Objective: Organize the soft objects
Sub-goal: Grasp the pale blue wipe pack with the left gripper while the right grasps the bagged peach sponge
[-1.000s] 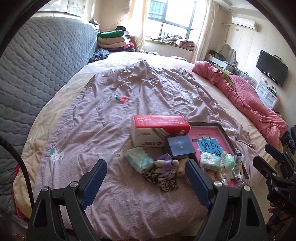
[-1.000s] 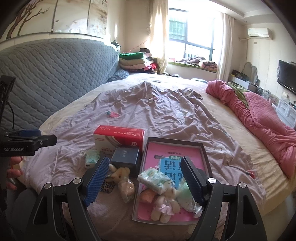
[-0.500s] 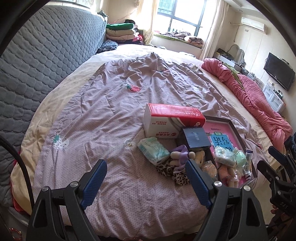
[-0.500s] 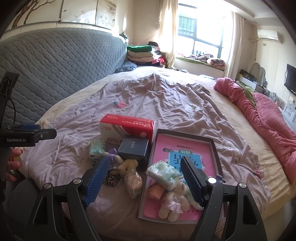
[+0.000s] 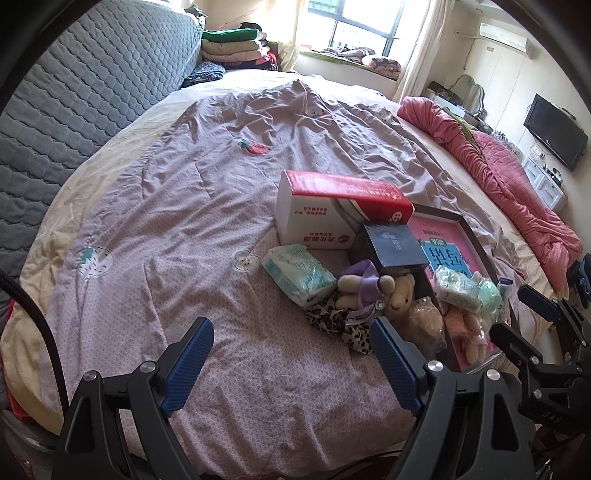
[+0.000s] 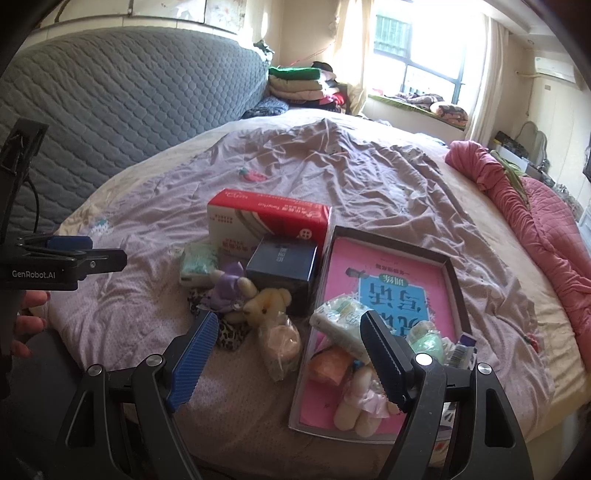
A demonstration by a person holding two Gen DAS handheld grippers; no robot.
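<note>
The right gripper's (image 6: 288, 354) near finger covers part of the tissue pack (image 6: 341, 321) and the pale plush toy (image 6: 356, 400) in the shallow box (image 6: 456, 291). The leopard-print cloth (image 5: 340, 319) lies half under the purple-bowed bear (image 5: 360, 286). The bed's (image 5: 221, 184) near edge is cut off. Box lettering is too small to tell.

1. Daylight entered through the window (image 5: 362, 26), blown out to white glare in the right wrist view.
2. Bedspread (image 5: 207, 206) was evenly bright; shadows soft.
3. Fisheye curvature bent edges; corners vignetted black.
4. Focus sharp, no motion blur.
</note>
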